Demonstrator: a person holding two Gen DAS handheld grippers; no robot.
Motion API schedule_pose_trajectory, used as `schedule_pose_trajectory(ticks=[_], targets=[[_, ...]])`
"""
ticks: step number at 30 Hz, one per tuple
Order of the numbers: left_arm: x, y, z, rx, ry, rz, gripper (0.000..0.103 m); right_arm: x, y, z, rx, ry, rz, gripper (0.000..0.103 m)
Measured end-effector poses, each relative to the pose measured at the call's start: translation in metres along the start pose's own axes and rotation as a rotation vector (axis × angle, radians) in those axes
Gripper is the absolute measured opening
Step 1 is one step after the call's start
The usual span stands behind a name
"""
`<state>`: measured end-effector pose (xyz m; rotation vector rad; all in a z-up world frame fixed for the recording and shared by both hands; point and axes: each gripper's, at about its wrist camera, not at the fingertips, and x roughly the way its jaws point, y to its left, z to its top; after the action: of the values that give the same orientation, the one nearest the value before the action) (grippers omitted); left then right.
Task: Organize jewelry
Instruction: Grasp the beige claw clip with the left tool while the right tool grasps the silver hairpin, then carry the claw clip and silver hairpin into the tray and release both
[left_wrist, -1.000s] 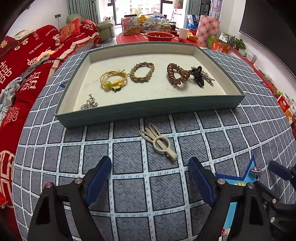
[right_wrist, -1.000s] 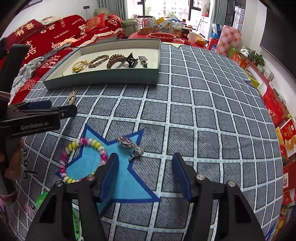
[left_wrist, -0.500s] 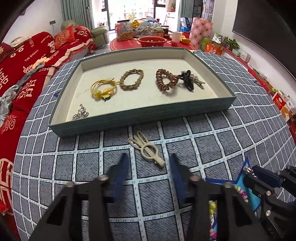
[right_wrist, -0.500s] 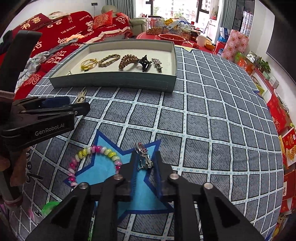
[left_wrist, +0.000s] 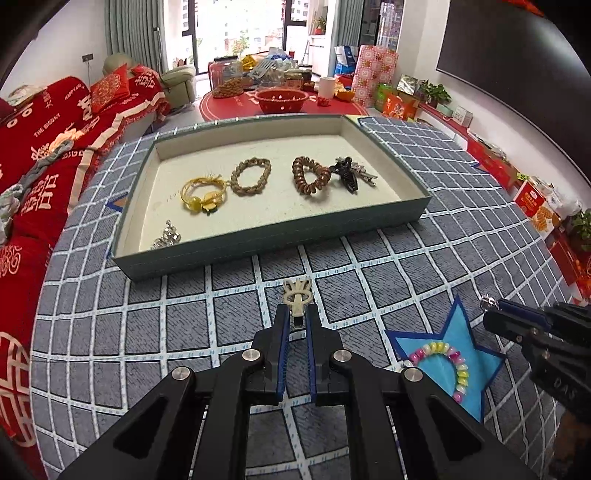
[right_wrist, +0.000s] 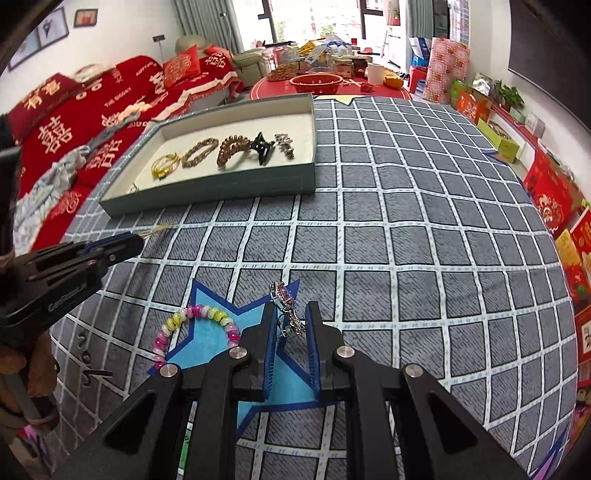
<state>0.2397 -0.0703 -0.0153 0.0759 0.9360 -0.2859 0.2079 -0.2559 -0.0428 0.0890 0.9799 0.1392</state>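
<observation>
My left gripper (left_wrist: 296, 314) is shut on a beige hair clip (left_wrist: 296, 295) and holds it above the checked cloth, in front of the teal tray (left_wrist: 273, 229). My right gripper (right_wrist: 291, 314) is shut on a silver sparkly hair clip (right_wrist: 284, 308) and holds it over the blue star mat (right_wrist: 210, 343). A coloured bead bracelet (right_wrist: 195, 325) lies on that mat; it also shows in the left wrist view (left_wrist: 447, 360). The tray holds a yellow bracelet (left_wrist: 203, 192), a braided band (left_wrist: 251, 175), a brown coil tie (left_wrist: 310, 175), a black claw clip (left_wrist: 347, 173) and a silver piece (left_wrist: 166, 236).
The table wears a grey checked cloth (right_wrist: 406, 221). A red sofa (left_wrist: 44, 147) runs along the left. A red round table with a red bowl (left_wrist: 282, 99) and clutter stands behind the tray. Boxes line the right wall (right_wrist: 546, 192).
Both grippers have closed from open: the left on the beige hair clip, the right on the silver clip. Both clips have come up off the cloth.
</observation>
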Motion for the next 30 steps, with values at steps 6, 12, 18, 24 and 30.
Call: schedule_pose_trajectory(ticks=[6,12,18,24,30], targets=[[-0.025,0.011,0.005,0.017,-0.051,-0.018,0.022,-0.012,-0.004,0.004,0.024,-0.017,0.007,0.017],[-0.043,0.024,0.011,0.017,-0.086,-0.04,0.022,-0.022,0.003,0.012,0.016,-0.036,0.01,0.017],[-0.053,0.036,0.018,-0.001,-0.1,-0.059,0.022,-0.031,0.014,0.024,0.002,-0.058,0.025,0.017],[-0.064,0.051,0.039,-0.015,-0.132,-0.057,0.022,-0.042,0.021,0.054,0.004,-0.09,0.051,0.017],[-0.063,0.07,0.066,-0.035,-0.146,-0.048,0.022,-0.039,0.031,0.097,0.001,-0.109,0.072,0.017]])
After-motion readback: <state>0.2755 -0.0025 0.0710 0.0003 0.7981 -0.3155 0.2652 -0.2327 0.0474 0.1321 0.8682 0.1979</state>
